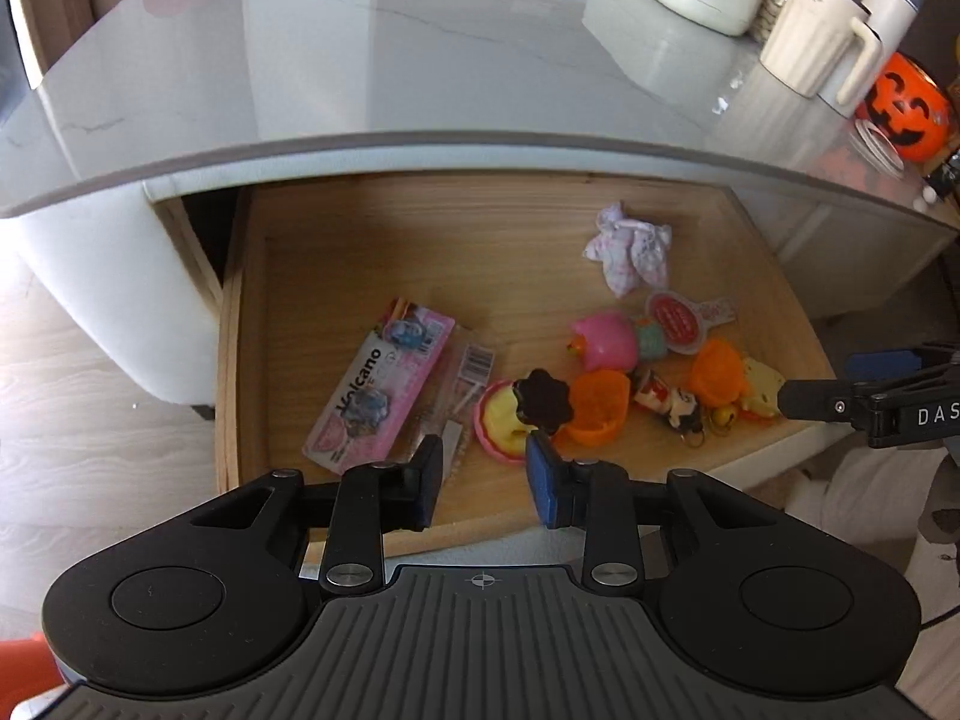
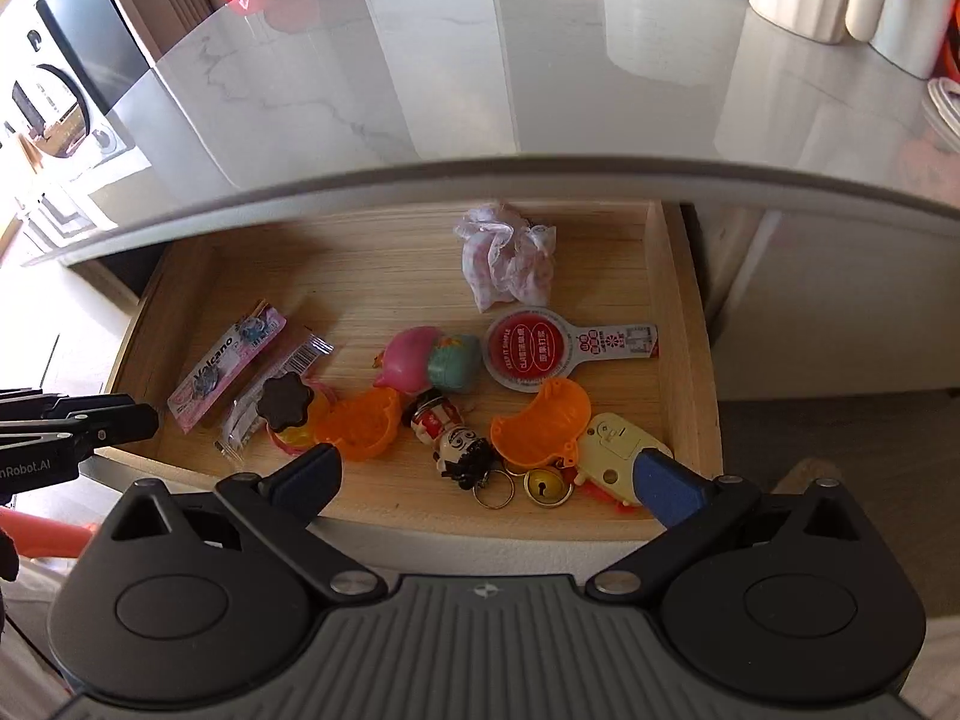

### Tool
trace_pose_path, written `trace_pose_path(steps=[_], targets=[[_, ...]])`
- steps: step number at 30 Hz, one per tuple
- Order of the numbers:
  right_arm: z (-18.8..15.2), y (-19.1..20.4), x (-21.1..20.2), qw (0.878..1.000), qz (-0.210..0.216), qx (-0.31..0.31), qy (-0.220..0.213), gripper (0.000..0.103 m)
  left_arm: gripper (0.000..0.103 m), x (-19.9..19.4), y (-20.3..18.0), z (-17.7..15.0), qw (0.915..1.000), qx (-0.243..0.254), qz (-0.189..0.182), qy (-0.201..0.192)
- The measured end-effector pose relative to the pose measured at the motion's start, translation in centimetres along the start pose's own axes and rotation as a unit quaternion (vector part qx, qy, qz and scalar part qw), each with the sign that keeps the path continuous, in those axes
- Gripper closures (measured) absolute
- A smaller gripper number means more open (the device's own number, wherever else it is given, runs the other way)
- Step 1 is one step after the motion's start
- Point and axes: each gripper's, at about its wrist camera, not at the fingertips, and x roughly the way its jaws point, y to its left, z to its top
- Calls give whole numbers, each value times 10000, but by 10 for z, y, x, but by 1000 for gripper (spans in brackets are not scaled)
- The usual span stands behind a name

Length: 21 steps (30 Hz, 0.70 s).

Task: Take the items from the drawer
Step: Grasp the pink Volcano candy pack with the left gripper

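Left claw point(image 1: 483, 483), nearest the viewer, hangs over the front edge of the open wooden drawer point(image 1: 252, 324), its blue pads moderately apart and holding nothing. Right claw point(image 2: 486, 480) is spread wide over the same front edge, also empty. Directly beyond the pads lie a keyring figurine point(image 2: 453, 441), a small brass bell point(image 2: 543, 487), a cream-yellow toy point(image 2: 615, 441) and two orange shell halves point(image 2: 363, 426), one just beside a dark flower-shaped piece point(image 2: 287, 402) that rests on a pink-and-yellow dish point(image 1: 501, 426). To the left, a pink "Volcano" packet point(image 1: 378, 396) lies next to a clear wrapper point(image 1: 465, 384). Mid-drawer: a pink toy point(image 2: 408, 357) touching a mint one point(image 2: 455, 362), and a red round-headed tag point(image 2: 528, 348). Farther back lies a crumpled cloth point(image 2: 510, 264). Above, the glossy tabletop point(image 1: 360, 60) carries a cream mug point(image 1: 810, 39), and an orange pumpkin pail point(image 1: 906, 108) shows at its right edge.
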Motion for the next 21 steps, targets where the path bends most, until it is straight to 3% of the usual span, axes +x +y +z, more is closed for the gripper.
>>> trace_pose_path(steps=[3,5,7,10,12,15,17,19,21], targets=[[-24,-1,-11,9999,-1,36,122,0,70,-10,-5,-19,9998,105,-105,159],[-33,-1,-18,9999,7,51,164,0,71,-15,-8,-26,9998,194,-40,-20],[-36,-3,-22,9999,89,12,-108,0,74,-15,-11,-26,9990,434,-32,-70],[-28,-3,-24,9999,76,29,-97,0,79,-10,-12,-17,9979,584,-216,169],[-24,-2,-24,9999,91,47,97,0,77,-10,-13,-6,9942,1065,-119,124],[-25,-4,-16,9994,113,69,308,0,77,-3,-12,14,9821,1868,253,65],[-27,-3,-15,9992,121,54,385,0,77,12,-7,31,9745,2180,425,324],[-24,-3,-15,9987,160,35,480,0,77,25,-2,42,9727,2219,308,611],[-17,-1,-19,9970,562,-343,395,0,77,40,3,48,9710,2205,171,906]])
